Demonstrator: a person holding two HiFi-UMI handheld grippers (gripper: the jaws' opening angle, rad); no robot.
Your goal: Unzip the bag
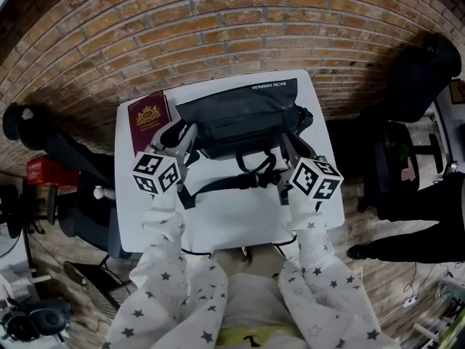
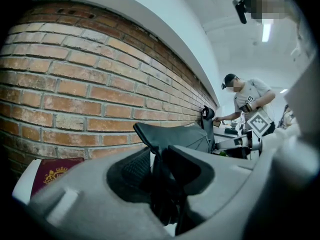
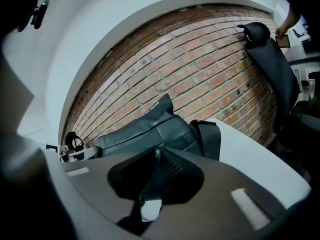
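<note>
A black bag (image 1: 240, 118) lies at the back middle of the white table (image 1: 232, 217), with its straps (image 1: 251, 167) trailing toward me. My left gripper (image 1: 189, 138) is at the bag's left end. In the left gripper view its jaws (image 2: 157, 170) are shut on a fold of the bag's (image 2: 175, 136) black fabric. My right gripper (image 1: 285, 147) is at the bag's right end. In the right gripper view it (image 3: 154, 170) pinches a thin black tab that comes off the bag (image 3: 145, 131). Whether the tab is the zipper pull I cannot tell.
A dark red passport (image 1: 148, 120) lies at the table's back left corner, close to my left gripper. A brick wall (image 1: 218, 27) runs right behind the table. Black office chairs (image 1: 418, 78) stand at the right and left, and a person (image 2: 247, 101) stands farther off.
</note>
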